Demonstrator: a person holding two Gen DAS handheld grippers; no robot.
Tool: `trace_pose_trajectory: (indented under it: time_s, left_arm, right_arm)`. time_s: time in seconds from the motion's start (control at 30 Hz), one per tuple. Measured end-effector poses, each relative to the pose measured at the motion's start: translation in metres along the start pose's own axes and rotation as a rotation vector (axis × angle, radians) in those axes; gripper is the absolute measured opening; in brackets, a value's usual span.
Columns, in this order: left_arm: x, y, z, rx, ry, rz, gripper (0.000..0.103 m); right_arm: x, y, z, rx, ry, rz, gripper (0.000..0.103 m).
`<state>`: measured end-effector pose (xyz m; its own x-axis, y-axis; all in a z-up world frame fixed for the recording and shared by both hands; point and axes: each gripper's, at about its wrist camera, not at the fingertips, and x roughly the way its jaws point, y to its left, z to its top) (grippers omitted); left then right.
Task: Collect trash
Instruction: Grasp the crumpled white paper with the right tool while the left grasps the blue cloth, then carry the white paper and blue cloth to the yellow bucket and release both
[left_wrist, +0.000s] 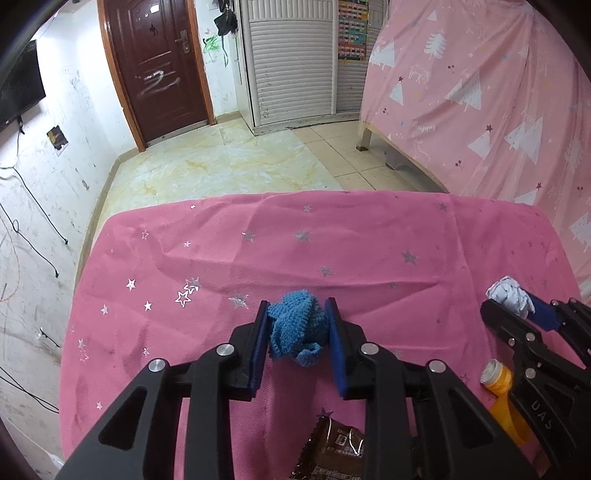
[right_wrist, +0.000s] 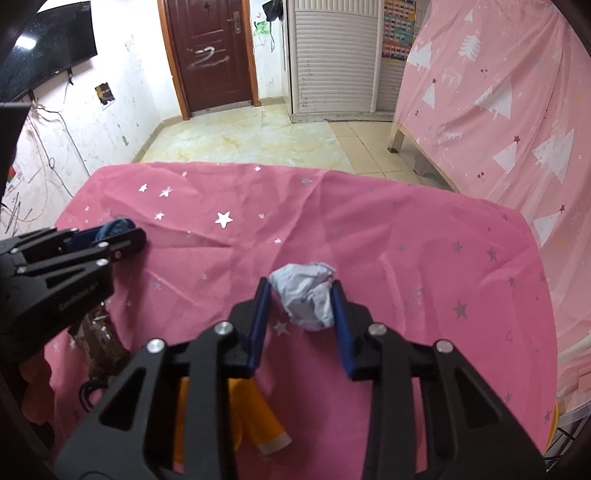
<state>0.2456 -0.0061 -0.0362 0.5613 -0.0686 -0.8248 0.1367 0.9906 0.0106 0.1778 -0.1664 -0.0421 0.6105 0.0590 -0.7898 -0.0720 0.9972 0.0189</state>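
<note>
Both grippers pinch lumps: knitted blue wad (left_wrist: 297, 330), crumpled paper ball (right_wrist: 308, 299).

Both grippers angle downward, side by side over a table. The left gripper (left_wrist: 298, 325) is clamped on a blue knit scrap (left_wrist: 297, 328). The right gripper (right_wrist: 301, 306) is clamped on a paper ball (right_wrist: 308, 297).

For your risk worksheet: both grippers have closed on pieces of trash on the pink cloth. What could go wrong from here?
1. The blue knitted piece is soft and a loop hangs below the left gripper; it may slip out or snag.
2. The right gripper pinches the crumpled paper ball near its fingertips, so it could pop free.
3. Lifting might drag the loose tablecloth.
</note>
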Motion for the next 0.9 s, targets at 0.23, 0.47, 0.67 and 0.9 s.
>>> trace_pose_trajectory:
  time_s: [0.23, 0.47, 0.67, 0.9]
  left_arm:
    - [-0.018, 0.005, -0.003, -0.008, -0.020, -0.002, 0.023]
    - [-0.051, -0.013, -0.006, 0.022, -0.065, 0.009, 0.023]
    - [-0.075, -0.032, -0.013, 0.050, -0.094, 0.007, 0.023]
    - [-0.096, -0.054, -0.020, 0.086, -0.115, 0.000, 0.023]
  right_arm:
    - [-0.024, -0.002, 0.000, 0.015, -0.049, 0.009, 0.030]
    - [-0.049, -0.011, -0.010, 0.036, -0.086, 0.011, 0.030]
    - [-0.073, -0.024, -0.021, 0.071, -0.131, 0.003, 0.030]
    - [-0.097, -0.048, -0.034, 0.126, -0.185, 0.006, 0.030]
